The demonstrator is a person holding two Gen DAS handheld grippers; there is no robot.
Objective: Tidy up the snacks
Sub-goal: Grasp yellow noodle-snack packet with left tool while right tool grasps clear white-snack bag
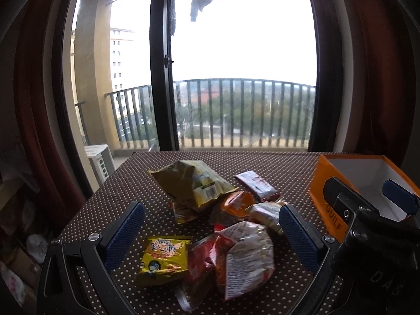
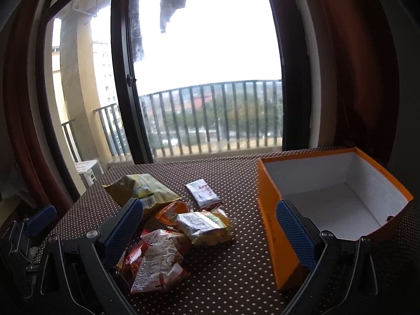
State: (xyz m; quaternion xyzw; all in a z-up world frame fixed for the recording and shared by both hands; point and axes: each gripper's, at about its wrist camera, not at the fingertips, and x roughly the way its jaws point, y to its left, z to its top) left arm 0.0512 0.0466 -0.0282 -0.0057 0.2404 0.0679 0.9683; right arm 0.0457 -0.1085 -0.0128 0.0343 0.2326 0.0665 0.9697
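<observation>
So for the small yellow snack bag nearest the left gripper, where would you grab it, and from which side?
Probably the top sealed edge of the small yellow bag, approached from above and from its left. It lies flat on the dotted tablecloth, its right side crowded by the red-and-white packet, while the left is free. The open left gripper already hangs over the pile.

- worktop (image 2: 223, 275): dark brown cloth with small white dots
- box (image 2: 270, 225): orange outside, white inside
- small snack bag (image 1: 162, 260): yellow with red letters
- big snack bag (image 1: 191, 183): olive green and yellow
- hand-held gripper pads (image 1: 126, 233): blue, on black frame
- curtains (image 2: 367, 65): dark red
</observation>
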